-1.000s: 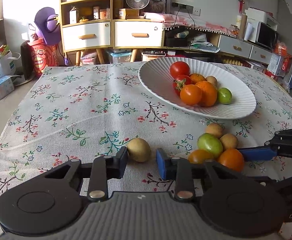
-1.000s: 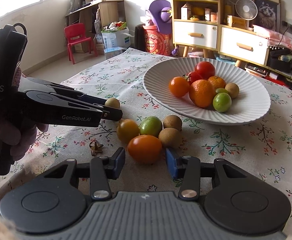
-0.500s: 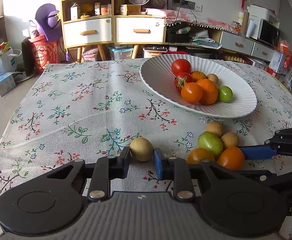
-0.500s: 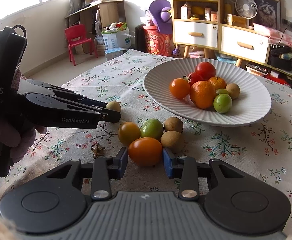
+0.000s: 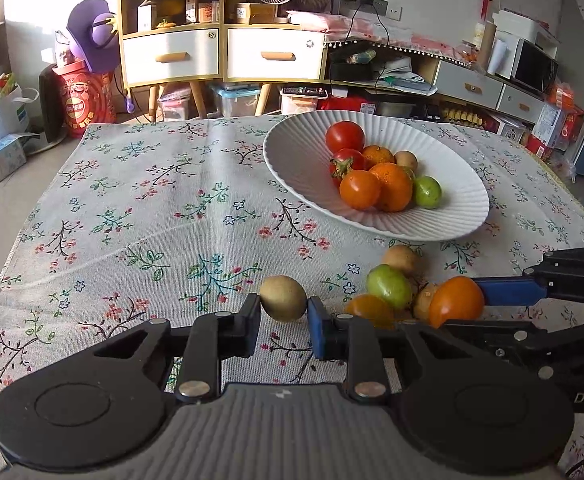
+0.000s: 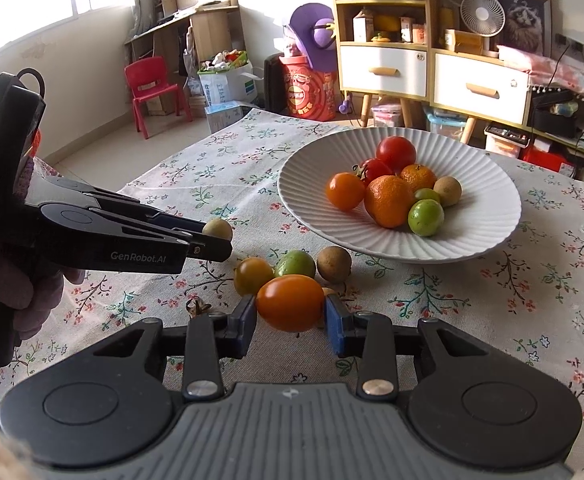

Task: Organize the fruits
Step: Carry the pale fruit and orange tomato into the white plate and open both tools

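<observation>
My left gripper [image 5: 283, 314] is shut on a small tan round fruit [image 5: 283, 298], held just above the floral tablecloth; the same fruit [image 6: 217, 229] shows at the left gripper's tip in the right wrist view. My right gripper [image 6: 290, 316] is shut on an orange tomato [image 6: 290, 302], which also shows as the orange tomato [image 5: 456, 300] in the left wrist view. Beside it lie a yellow-orange tomato [image 6: 253, 275], a green fruit [image 6: 295, 264] and a brown fruit [image 6: 333, 264]. The white ribbed plate [image 6: 488, 232] holds several tomatoes, oranges and green fruits.
The floral tablecloth [image 5: 151, 208] covers the table, with its left edge [image 5: 7, 248] dropping to the floor. A small dried stem [image 6: 197, 307] lies near the right gripper. A gloved hand [image 6: 23, 300] holds the left gripper. Cabinets and clutter stand behind the table.
Both grippers closed on their fruits: the left on the tan fruit, the right on the orange tomato. Both fruits now sit slightly raised between the pads.
</observation>
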A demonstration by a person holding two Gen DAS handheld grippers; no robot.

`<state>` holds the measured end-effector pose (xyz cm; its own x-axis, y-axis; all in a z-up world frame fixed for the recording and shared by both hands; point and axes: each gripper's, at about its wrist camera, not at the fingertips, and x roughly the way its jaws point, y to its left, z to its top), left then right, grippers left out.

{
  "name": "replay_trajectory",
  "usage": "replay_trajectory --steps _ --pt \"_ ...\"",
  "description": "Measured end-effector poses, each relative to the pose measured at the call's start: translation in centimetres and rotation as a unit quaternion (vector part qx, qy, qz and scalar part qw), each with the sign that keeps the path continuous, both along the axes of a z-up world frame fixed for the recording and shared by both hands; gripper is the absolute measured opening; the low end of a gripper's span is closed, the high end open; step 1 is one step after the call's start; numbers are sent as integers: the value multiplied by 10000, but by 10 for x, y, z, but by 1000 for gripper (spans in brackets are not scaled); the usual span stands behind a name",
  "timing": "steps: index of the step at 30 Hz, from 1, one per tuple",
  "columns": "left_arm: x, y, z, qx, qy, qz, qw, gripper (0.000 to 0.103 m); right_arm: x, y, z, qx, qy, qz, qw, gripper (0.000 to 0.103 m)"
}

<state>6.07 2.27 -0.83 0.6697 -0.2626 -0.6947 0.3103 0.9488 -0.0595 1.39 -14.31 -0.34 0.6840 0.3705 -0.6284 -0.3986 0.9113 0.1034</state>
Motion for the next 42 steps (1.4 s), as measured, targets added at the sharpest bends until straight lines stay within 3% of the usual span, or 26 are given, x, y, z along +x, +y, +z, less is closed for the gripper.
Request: replay_trajectory --steps 17,23,42 --pt "0 -37 31 -426 -110 -331 9985 19 22 -48 26 291 -266 -725 9966 33" --pt "10 -60 34 -452 -135 -448 9979 19 43 -65 24 157 -321 -926 9951 33" --pt "43 -93 12 -124 -37 -386 9992 20 84 -71 14 -418 -327 -310 9981 33"
